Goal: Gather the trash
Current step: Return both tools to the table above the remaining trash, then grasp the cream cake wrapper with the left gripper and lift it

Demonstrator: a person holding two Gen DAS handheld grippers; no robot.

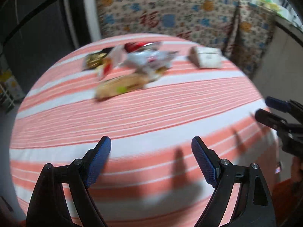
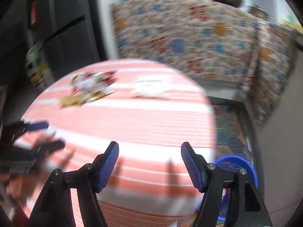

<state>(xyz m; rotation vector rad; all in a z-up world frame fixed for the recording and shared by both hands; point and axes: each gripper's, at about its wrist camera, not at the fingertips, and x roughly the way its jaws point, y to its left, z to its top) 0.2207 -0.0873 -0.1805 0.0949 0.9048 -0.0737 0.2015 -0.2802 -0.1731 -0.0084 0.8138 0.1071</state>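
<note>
Round table (image 1: 132, 117) in pink-and-white striped cloth, patterned drape (image 1: 170, 15) behind | trash pile (image 1: 130, 64) of wrappers at far side, well ahead of both grippers; white carton (image 1: 208, 57) just right of pile | left gripper (image 1: 151, 158) jaws apart, empty | right gripper (image 2: 149, 162) jaws apart, empty | blue bin (image 2: 240, 168) low, right of right gripper

Both wrist views angled down over striped table (image 1: 144, 117), facing patterned cloth (image 2: 189, 37); both share wrapper pile (image 1: 130, 64).

Coral-and-white striped tablecloth (image 1: 132, 117), blue basket (image 2: 244, 168), beige floral cloth (image 1: 170, 15) with red characters.
</note>
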